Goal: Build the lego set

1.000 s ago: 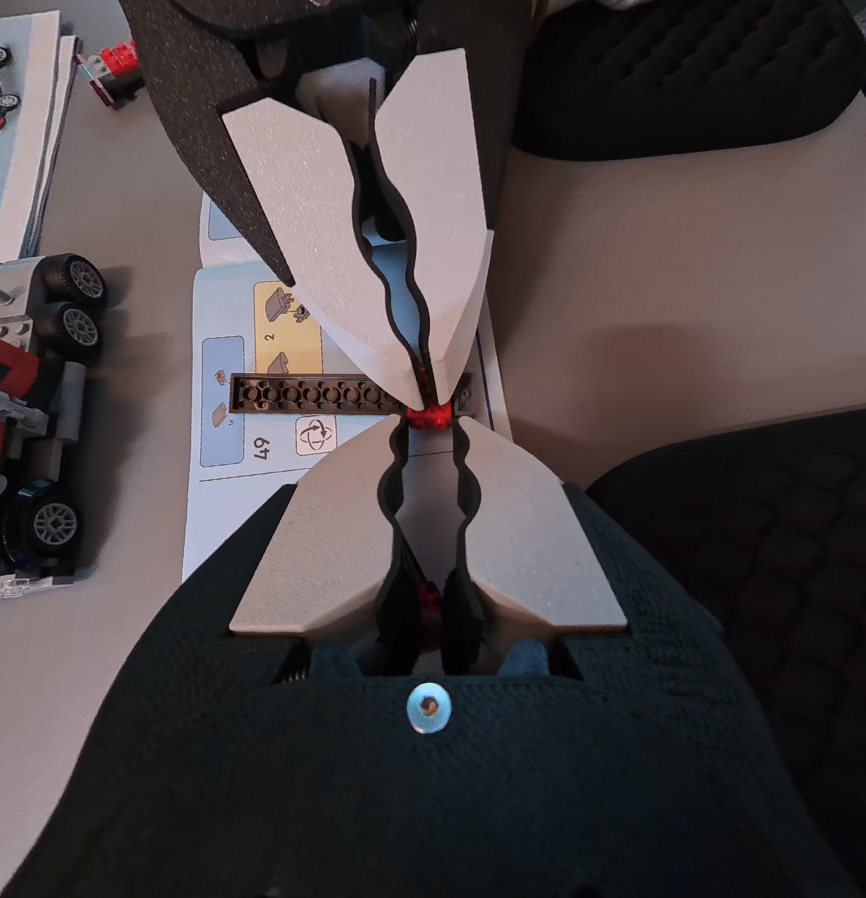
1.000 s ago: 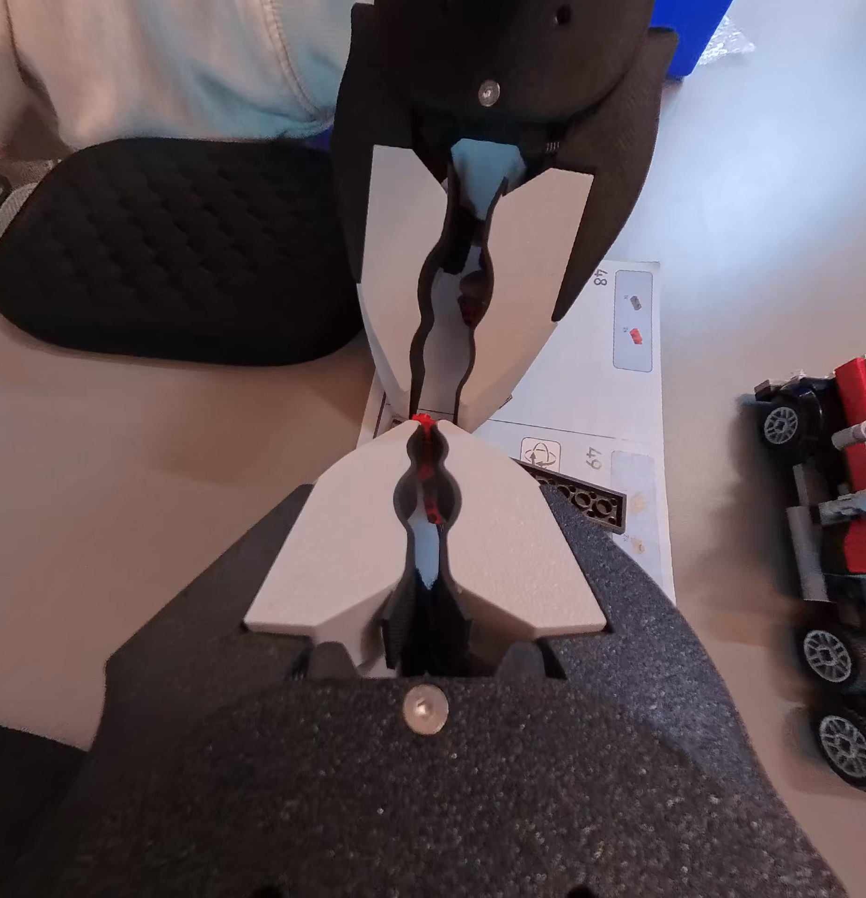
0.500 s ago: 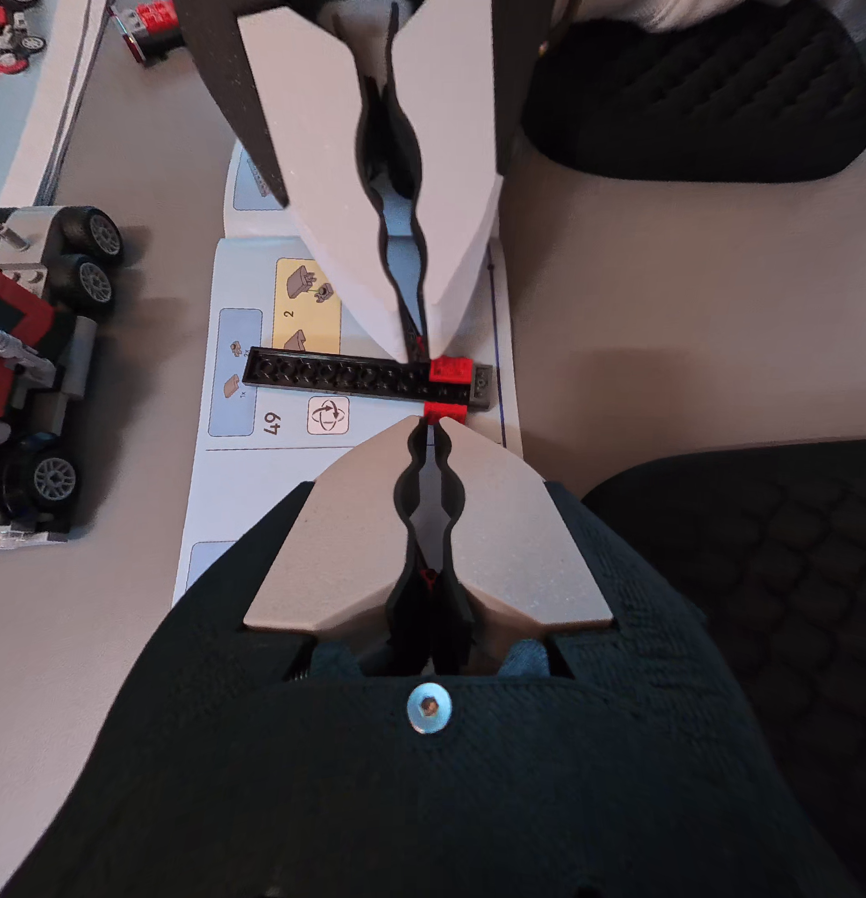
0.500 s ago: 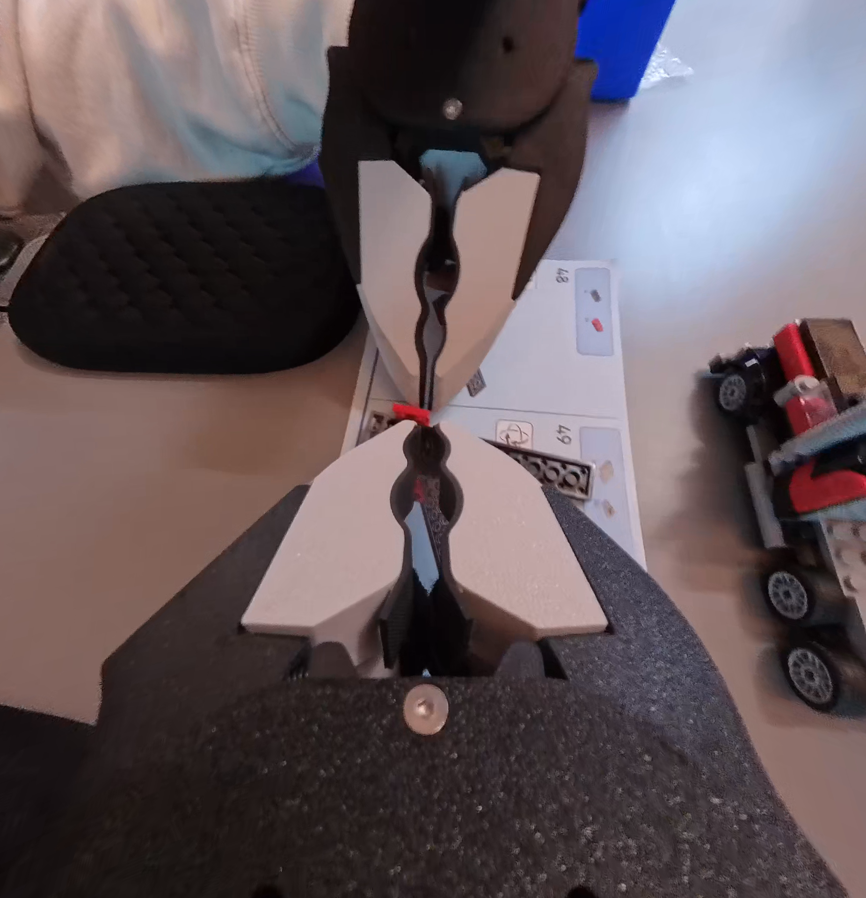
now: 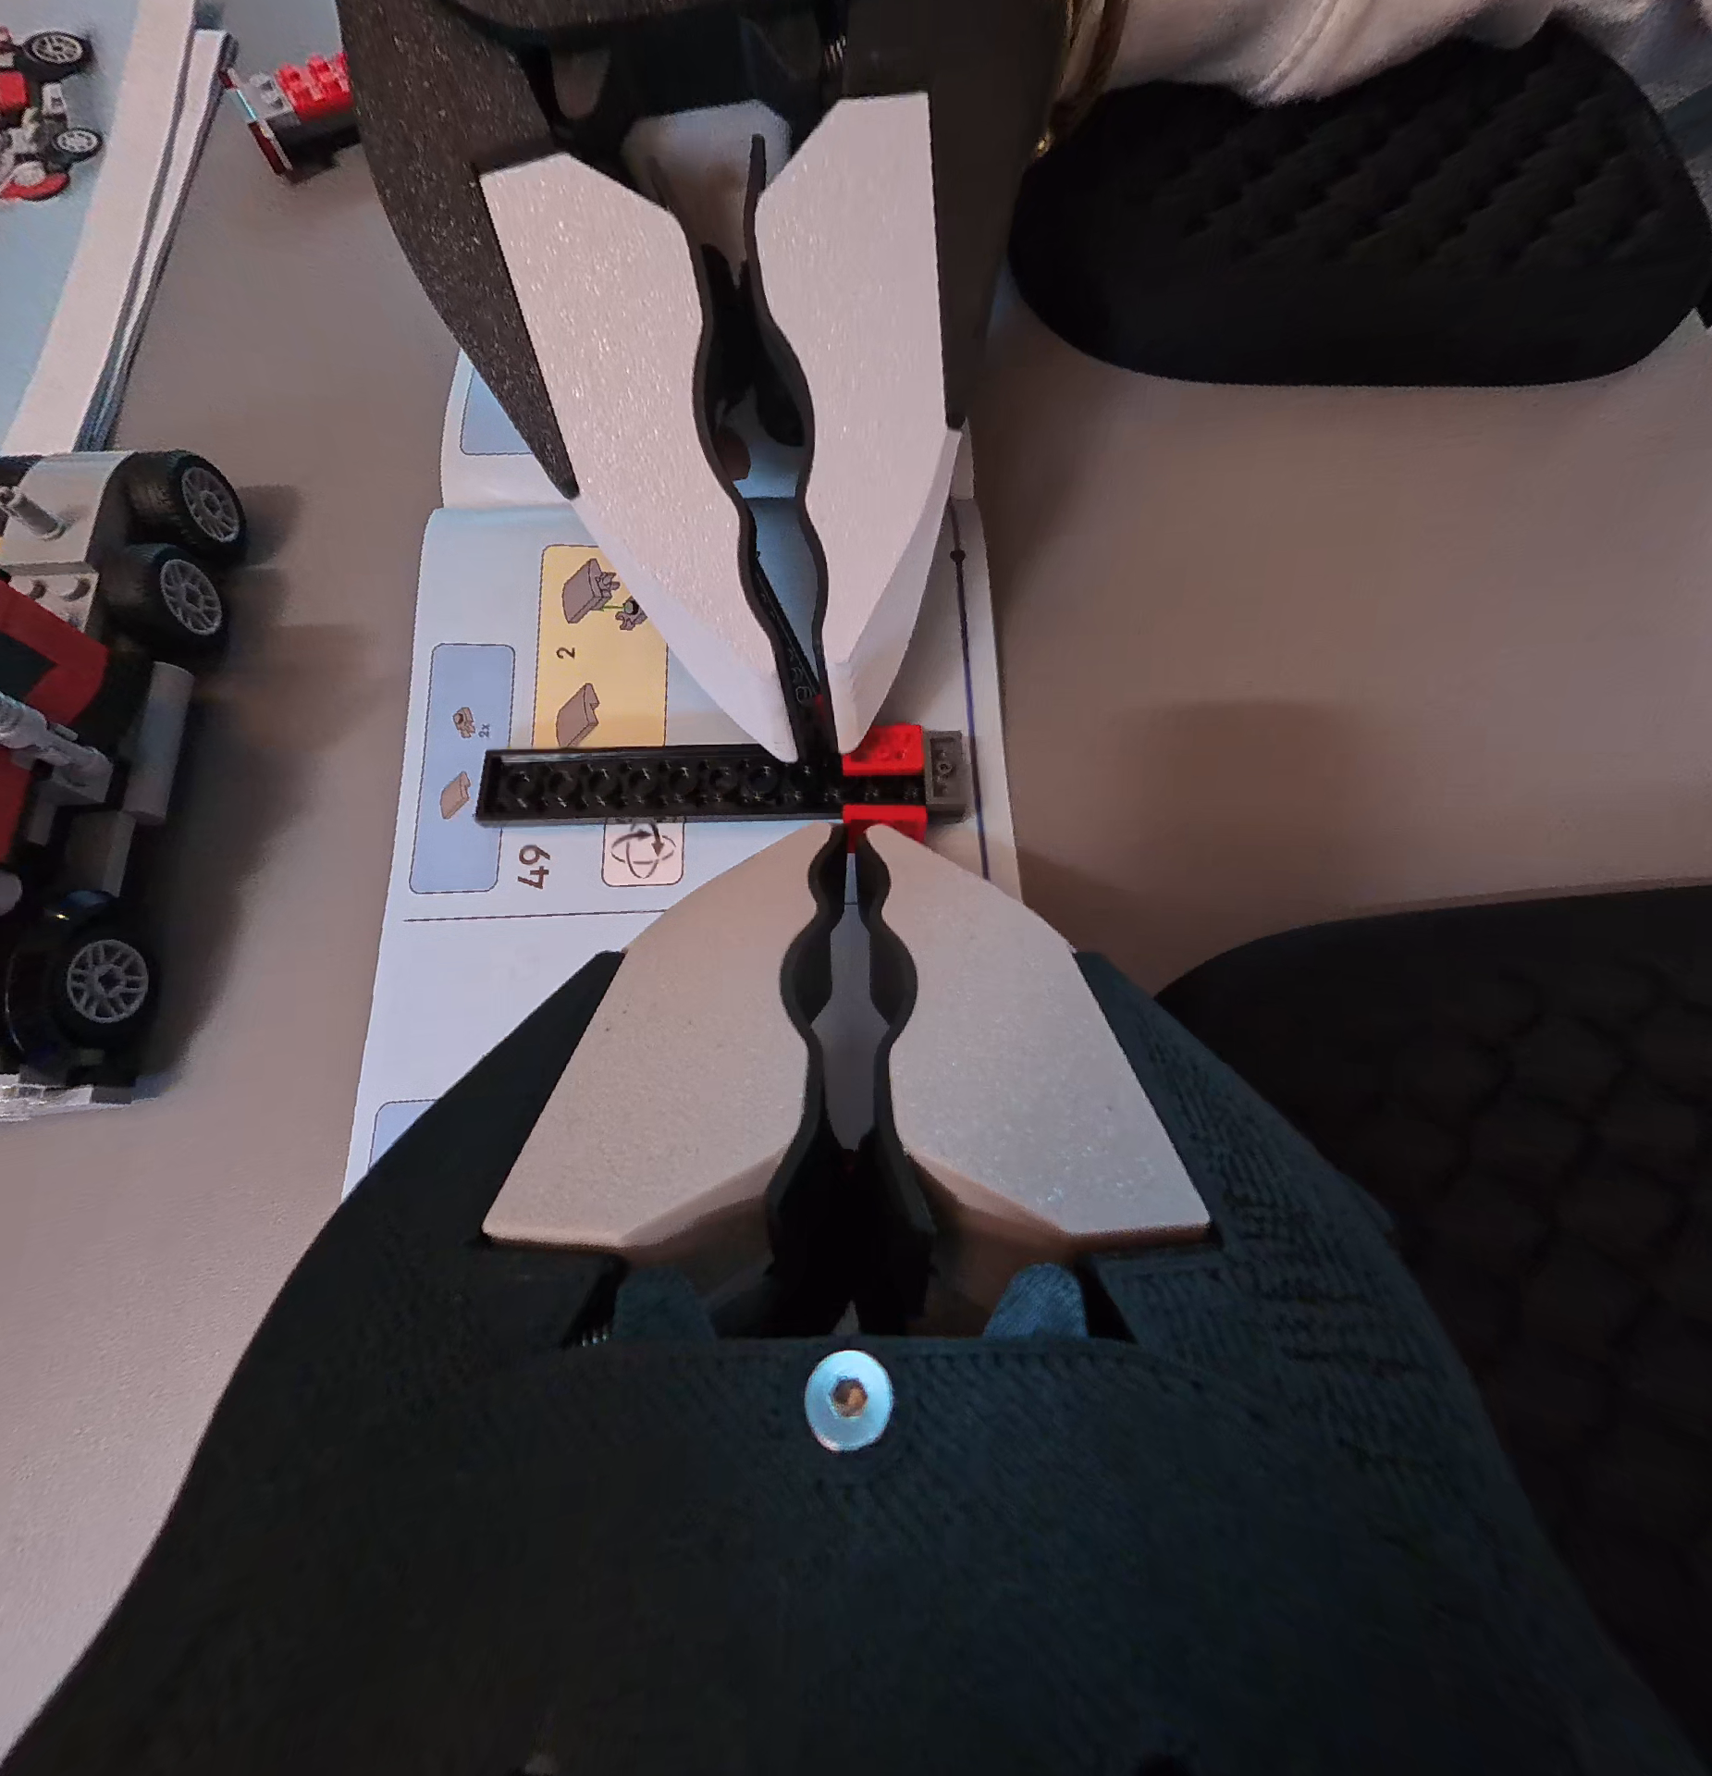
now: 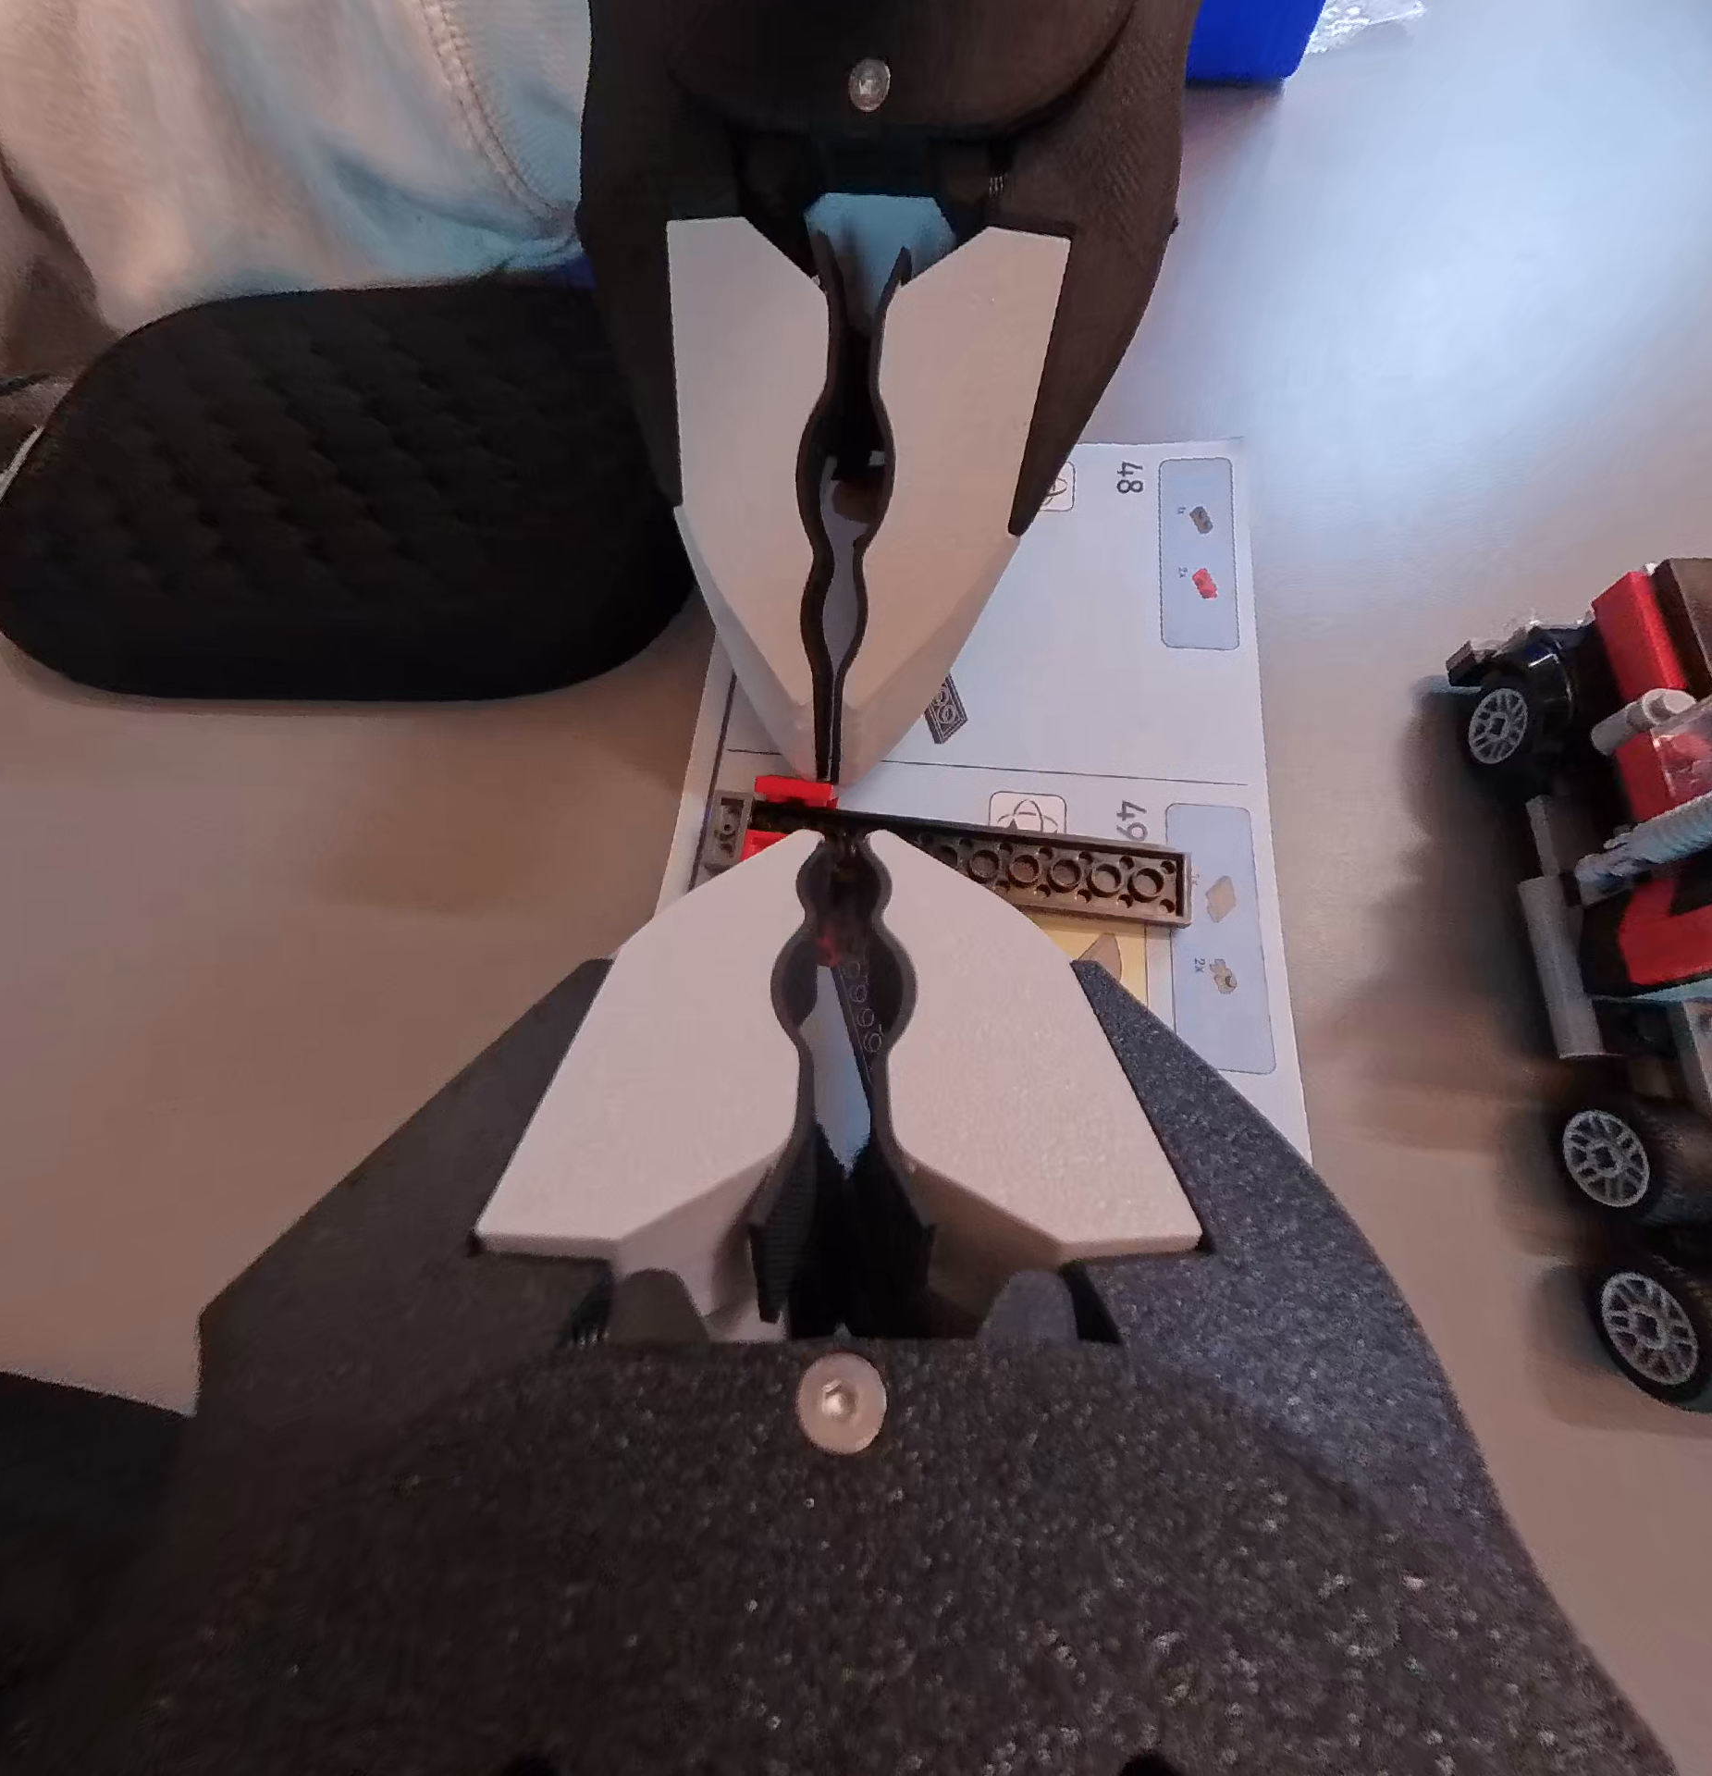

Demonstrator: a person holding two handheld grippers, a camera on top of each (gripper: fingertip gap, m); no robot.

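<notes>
Meeting tip to tip, left gripper (image 5: 850,838) fingers pinch the long black studded plate (image 5: 659,783), right gripper (image 6: 844,846) fingers likewise.

My left gripper (image 5: 850,834) wore grainy matt grey fingers (image 5: 684,1057) on a rough black body — its screw (image 5: 848,1398) shiny metal. The long black plate (image 5: 640,783) looked glossy plastic; the instruction booklet (image 5: 467,961) — smooth paper.
</notes>
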